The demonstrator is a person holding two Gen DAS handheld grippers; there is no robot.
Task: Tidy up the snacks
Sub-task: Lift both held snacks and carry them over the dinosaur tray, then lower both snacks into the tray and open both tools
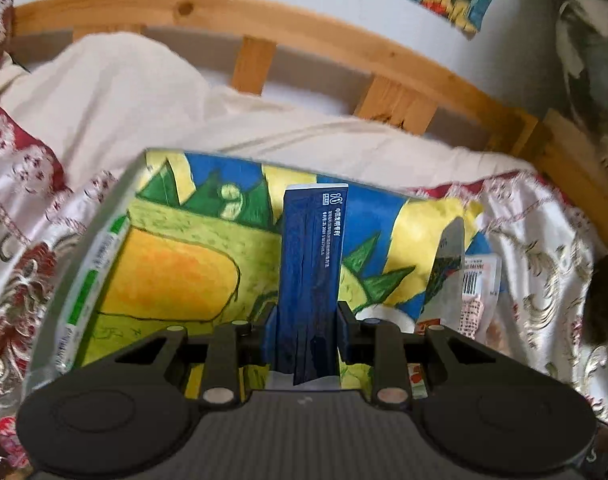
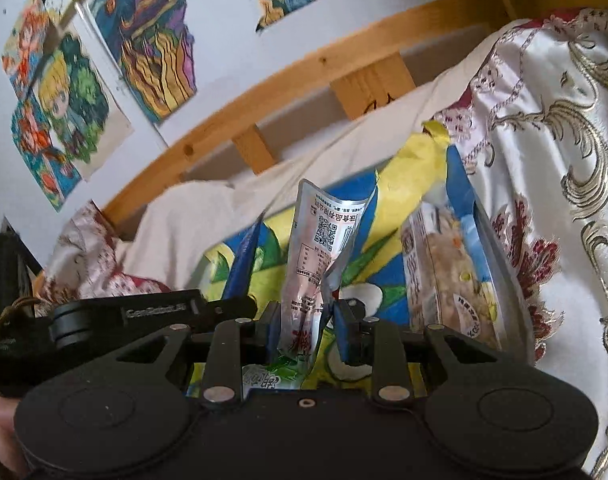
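Two snack packs are clamped at once: the left hand-held gripper (image 1: 307, 330) grips a tall dark blue foil packet (image 1: 312, 264), the right hand-held gripper (image 2: 307, 330) a crinkled silver pouch (image 2: 317, 256). Both hang over a clear-walled bin with a colourful painted lining (image 1: 176, 248) on the bed. Lowering each upright beside the pale, apparently shrimp-printed bag (image 2: 447, 276) should keep rows tidy.

A dark blue packet (image 1: 309, 280) stands upright over the painted tray (image 1: 176, 264), pinched at its base. A silver pouch (image 2: 317, 256), crumpled, stands likewise. Another snack bag (image 2: 451, 280) leans against the tray's right wall.
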